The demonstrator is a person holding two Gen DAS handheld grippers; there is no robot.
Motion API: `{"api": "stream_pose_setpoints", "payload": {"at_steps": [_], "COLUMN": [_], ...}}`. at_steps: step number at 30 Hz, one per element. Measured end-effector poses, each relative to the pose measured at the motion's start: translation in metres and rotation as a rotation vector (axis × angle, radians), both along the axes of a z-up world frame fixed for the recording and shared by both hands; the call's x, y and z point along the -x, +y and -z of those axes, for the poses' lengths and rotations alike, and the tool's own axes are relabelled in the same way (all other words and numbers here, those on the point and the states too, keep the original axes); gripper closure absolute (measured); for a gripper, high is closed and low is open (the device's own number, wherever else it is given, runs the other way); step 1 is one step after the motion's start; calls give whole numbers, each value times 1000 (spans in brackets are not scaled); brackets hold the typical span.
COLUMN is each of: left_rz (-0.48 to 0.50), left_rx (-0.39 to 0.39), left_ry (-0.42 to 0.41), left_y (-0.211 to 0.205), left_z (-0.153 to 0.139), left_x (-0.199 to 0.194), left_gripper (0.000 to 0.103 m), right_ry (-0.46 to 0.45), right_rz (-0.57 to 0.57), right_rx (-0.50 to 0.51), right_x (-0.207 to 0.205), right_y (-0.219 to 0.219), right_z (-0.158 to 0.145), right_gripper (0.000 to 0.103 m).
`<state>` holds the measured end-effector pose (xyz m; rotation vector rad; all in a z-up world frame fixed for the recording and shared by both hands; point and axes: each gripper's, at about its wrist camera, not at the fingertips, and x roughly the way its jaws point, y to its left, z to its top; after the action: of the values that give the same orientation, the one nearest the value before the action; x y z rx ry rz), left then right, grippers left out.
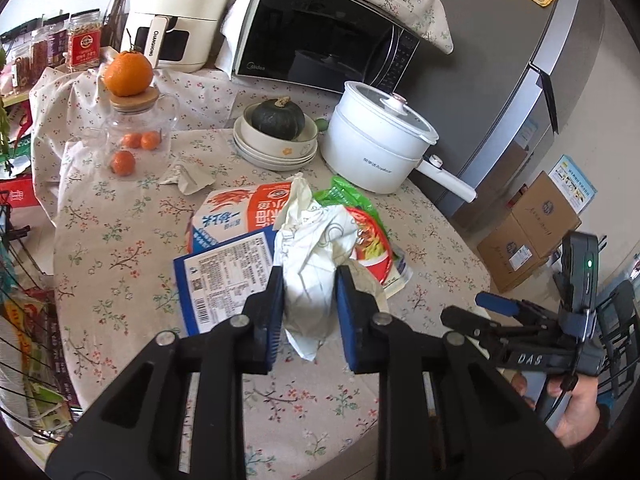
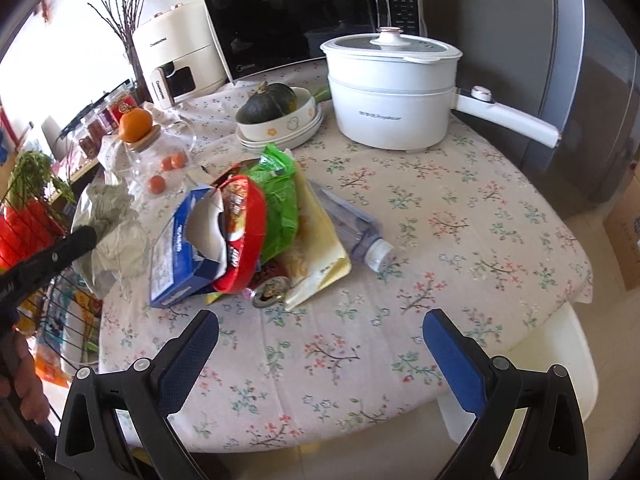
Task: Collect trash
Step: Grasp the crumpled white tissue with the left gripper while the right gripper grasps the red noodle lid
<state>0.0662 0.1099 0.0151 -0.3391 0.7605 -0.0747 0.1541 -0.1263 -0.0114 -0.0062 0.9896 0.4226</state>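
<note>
1. The left claw (image 1: 309,312) has its blue pads pressed on either side of a crumpled white paper wrapper (image 1: 310,252), which stands up between them and hangs a little below the pads.
2. The wrapper is held over the floral-cloth tabletop (image 1: 120,248), just in front of a heap of trash: a flattened blue-and-white carton (image 1: 224,276), a red-rimmed instant-noodle lid (image 1: 372,240) and a green plastic bag (image 1: 352,196).
3. The right claw (image 2: 320,344) stands wide apart with nothing between its fingers, above bare cloth at the near edge of the tabletop.
4. In the right wrist view the heap lies beyond and left of that claw, with a clear plastic bottle (image 2: 352,228) lying on its side and an opened can (image 2: 272,292) nearest the claw.
5. A white lidded electric pot (image 2: 390,92) stands well behind the heap.
</note>
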Motion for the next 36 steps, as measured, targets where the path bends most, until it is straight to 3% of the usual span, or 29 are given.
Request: {"api": "stream_pose_setpoints", "payload": {"at_steps": [3,5,15,19,21,23,36], "left_rz": [0,-7,-31,-32,-31,-29,-14], "left_rx": [-51,-72,-126,-129,-134,-137,-152], "left_ry": [0,3,39,42,40,42,67], "left_y": [8,15,33,33,33,32,23], "left_z": [3,5,15,16,16,16,24], "left_x": [8,11,12,13,14,14,6], "left_gripper": [76,76,76,76,76,76,76], "right_ry": [20,31,62,67,70,75,-37], "right_rz": [-35,-54,-39,-23,-23,-30,-51], "right_rx": [-21,-33,-182,-195,-193,-190,-169], "right_x": [-9,-13,-42,-51,-53,-54,-26], "right_y": [18,25,46,51,51,49,25], "right_z": [9,15,34,43,45,45,0], "right_gripper": [13,29,47,52,61,77,86]}}
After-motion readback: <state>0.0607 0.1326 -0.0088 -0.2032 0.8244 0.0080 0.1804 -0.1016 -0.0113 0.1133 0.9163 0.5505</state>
